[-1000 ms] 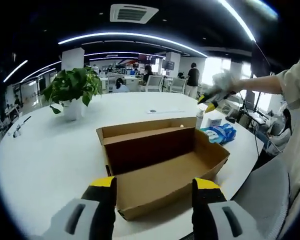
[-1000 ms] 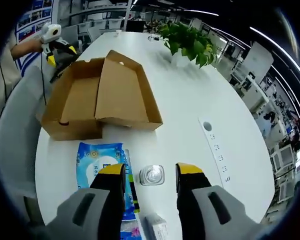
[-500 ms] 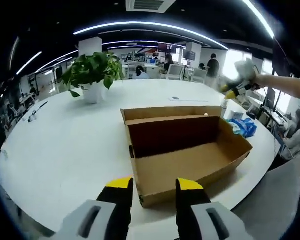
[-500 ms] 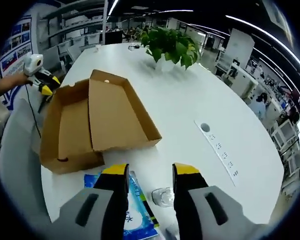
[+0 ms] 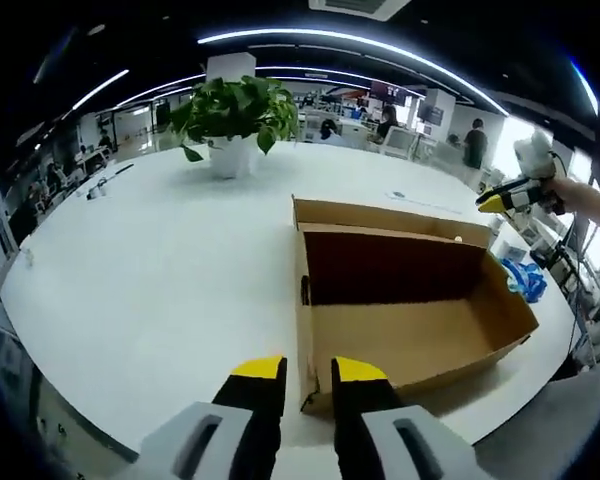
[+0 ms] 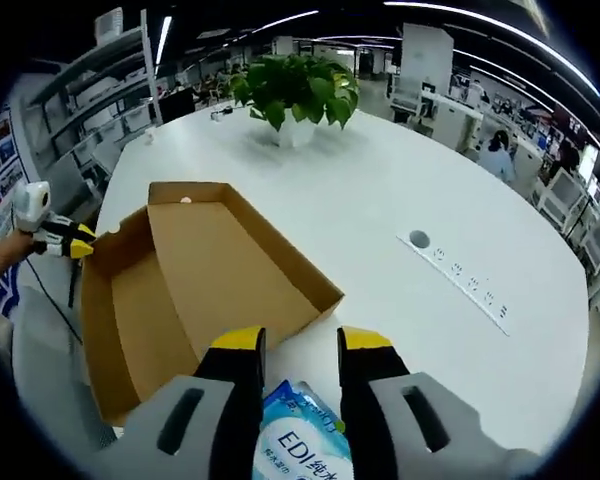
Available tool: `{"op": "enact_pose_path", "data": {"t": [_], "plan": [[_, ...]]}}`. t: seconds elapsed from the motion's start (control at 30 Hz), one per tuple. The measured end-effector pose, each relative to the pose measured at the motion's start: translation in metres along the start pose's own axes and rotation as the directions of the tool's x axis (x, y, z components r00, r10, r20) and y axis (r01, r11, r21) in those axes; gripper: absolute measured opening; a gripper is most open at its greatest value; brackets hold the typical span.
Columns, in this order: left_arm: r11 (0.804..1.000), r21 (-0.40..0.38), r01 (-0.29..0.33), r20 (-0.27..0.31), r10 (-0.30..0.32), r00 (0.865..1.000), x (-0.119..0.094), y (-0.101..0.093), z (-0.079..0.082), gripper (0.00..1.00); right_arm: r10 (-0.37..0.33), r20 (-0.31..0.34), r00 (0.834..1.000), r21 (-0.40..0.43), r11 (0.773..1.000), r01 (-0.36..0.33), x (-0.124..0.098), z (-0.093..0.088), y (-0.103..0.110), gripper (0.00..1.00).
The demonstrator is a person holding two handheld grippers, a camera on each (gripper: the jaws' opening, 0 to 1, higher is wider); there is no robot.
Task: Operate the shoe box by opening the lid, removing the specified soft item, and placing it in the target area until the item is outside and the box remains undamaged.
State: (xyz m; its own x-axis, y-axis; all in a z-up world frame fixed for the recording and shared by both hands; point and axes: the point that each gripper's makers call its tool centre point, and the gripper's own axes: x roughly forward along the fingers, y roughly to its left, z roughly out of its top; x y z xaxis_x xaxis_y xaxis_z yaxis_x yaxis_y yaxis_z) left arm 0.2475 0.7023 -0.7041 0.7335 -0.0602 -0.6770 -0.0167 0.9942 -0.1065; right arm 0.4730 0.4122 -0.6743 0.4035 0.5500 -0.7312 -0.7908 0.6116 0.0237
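In an open-plan office, the white tabletop (image 6: 400,200) carries the open, empty shoe box (image 6: 195,290) near its edge, the blue soft pack (image 6: 300,445) just beside the box's end, directly under the narrowly parted right hand-held gripper (image 6: 290,345), the left hand-held gripper (image 5: 305,370), likewise narrow, farther off

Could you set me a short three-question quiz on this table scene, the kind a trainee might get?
1. True or false: the brown cardboard shoe box lies open with its lid folded back.
2. What stands on the round white table beyond the box? A) a red kettle B) a leafy green plant in a white pot C) a stack of plates
3. Fill in: between the right gripper's yellow-tipped jaws lies a blue and white soft ____.

Key: 1 true. 2 B. 3 packet; it lies on the table outside the box, and nothing shows inside the box.
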Motion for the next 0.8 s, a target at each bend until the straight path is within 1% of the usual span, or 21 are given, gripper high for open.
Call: {"op": "enact_pose_path", "data": {"t": [0.17,0.27,0.33,0.4,0.43,0.5,0.57,0.67,0.73,0.77,0.8], "plan": [[0.999,-0.011,-0.045,-0.016,0.045,0.999,0.004,0.000,-0.001,0.10,-0.027,0.000,1.000,0.037,0.999,0.027,0.010,0.000,0.003,0.24],[0.999,-0.005,-0.051,-0.031,0.050,0.998,0.006,-0.001,-0.004,0.05,-0.025,0.009,1.000,0.053,0.998,0.024,0.016,0.000,0.007,0.25],[0.998,-0.017,-0.056,-0.032,0.055,0.998,0.005,0.000,-0.004,0.04,-0.037,0.009,0.999,0.049,0.998,0.036,0.021,0.000,0.007,0.26],[0.998,-0.026,-0.056,-0.034,0.055,0.998,0.005,0.000,-0.004,0.04,-0.050,-0.001,0.999,0.069,0.996,0.050,0.027,-0.003,0.005,0.26],[0.998,-0.028,-0.057,-0.033,0.056,0.998,0.005,0.000,-0.004,0.04,-0.060,-0.012,0.998,0.085,0.995,0.061,0.029,-0.006,0.004,0.26],[0.998,-0.028,-0.061,-0.032,0.060,0.998,0.006,0.000,-0.005,0.04,-0.069,-0.025,0.997,0.089,0.994,0.071,0.035,-0.012,0.003,0.27],[0.997,-0.030,-0.066,-0.028,0.065,0.997,0.006,0.001,-0.005,0.03,-0.064,-0.057,0.996,0.127,0.989,0.071,0.040,-0.020,0.004,0.26],[0.997,-0.032,-0.073,-0.026,0.072,0.997,0.006,0.002,-0.004,0.03,-0.063,-0.054,0.997,0.200,0.977,0.073,0.045,-0.022,0.007,0.25],[0.996,-0.035,-0.077,-0.026,0.076,0.997,0.006,0.002,-0.004,0.03,-0.030,-0.054,0.998,0.264,0.964,0.044,0.050,-0.022,0.013,0.20],[0.996,-0.035,-0.078,-0.026,0.077,0.997,0.006,0.002,-0.005,0.03,-0.025,-0.042,0.999,0.300,0.953,0.036,0.050,-0.020,0.015,0.17],[0.996,-0.034,-0.079,-0.026,0.078,0.997,0.006,0.002,-0.005,0.03,-0.042,-0.047,0.998,0.302,0.952,0.054,0.050,-0.020,0.012,0.17]]}}
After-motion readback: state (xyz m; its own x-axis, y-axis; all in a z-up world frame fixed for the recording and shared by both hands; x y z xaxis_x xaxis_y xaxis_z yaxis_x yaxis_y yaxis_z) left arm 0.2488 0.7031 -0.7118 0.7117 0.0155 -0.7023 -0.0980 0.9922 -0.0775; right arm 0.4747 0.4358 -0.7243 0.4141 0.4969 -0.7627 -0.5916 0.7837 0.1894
